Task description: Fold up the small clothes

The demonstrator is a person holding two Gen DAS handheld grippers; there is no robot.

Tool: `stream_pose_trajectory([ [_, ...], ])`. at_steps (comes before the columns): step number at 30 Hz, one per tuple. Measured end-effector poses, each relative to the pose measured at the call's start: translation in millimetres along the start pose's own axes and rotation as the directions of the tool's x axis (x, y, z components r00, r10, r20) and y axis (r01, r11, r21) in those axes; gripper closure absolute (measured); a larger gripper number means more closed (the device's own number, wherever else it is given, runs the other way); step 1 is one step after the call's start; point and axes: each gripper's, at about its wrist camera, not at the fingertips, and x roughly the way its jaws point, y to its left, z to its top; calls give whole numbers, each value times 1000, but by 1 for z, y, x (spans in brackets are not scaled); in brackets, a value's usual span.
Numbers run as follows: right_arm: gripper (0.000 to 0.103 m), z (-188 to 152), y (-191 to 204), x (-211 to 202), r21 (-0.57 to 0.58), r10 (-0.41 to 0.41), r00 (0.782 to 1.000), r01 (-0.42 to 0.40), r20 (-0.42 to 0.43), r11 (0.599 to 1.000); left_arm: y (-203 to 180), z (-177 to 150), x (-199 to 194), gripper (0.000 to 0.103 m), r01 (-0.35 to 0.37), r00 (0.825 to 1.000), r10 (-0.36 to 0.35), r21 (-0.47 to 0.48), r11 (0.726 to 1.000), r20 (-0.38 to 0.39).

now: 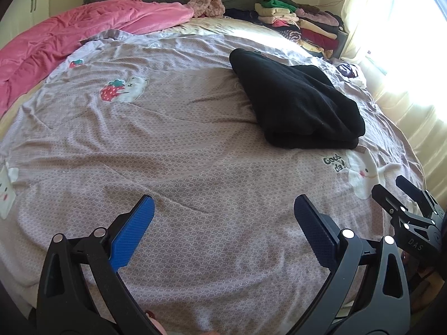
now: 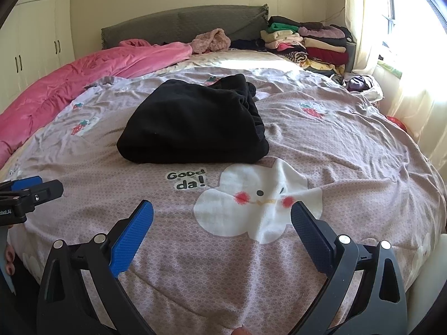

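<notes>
The bedspread (image 2: 321,145) carries the printed words "Good da!" (image 2: 186,180) next to a white cloud-face patch (image 2: 259,201), and strawberry patches show elsewhere on it. The right gripper's body reads "DAS" in the left wrist view; the left gripper's body shows "obot.AI" in the right wrist view. No container can be made out. The folded black garment (image 2: 192,122) lies on the bedspread just beyond the "Good da!" print, away from both tools. The left gripper (image 1: 223,212) hangs over bare bedspread with its 2 blue pads spread wide, gripping nothing. The right gripper (image 2: 222,215) hovers near the cloud patch, likewise wide apart and empty. Beyond the garment, a stack of folded clothes (image 2: 307,44) sits by the headboard (image 2: 184,25), with a pink quilt (image 2: 83,78) to its left.
</notes>
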Motion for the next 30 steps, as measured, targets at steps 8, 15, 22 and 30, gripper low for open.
stream_pose_trajectory([
  [8,5,1,0,-2,-5,8,1000,-8,5,1000,-1,0,-1,9,-1,1000,1,3,1000,3],
  [15,5,2,1,-3,-10,10,1000,-10,1,1000,-2,0,-1,9,-4,1000,4,4,1000,3],
  [22,5,2,1,-4,-16,11,1000,-11,7,1000,-1,0,-2,9,-4,1000,4,1,1000,3],
  [30,5,3,2,-4,-19,14,1000,-14,5,1000,0,0,-2,9,-4,1000,4,2,1000,3],
])
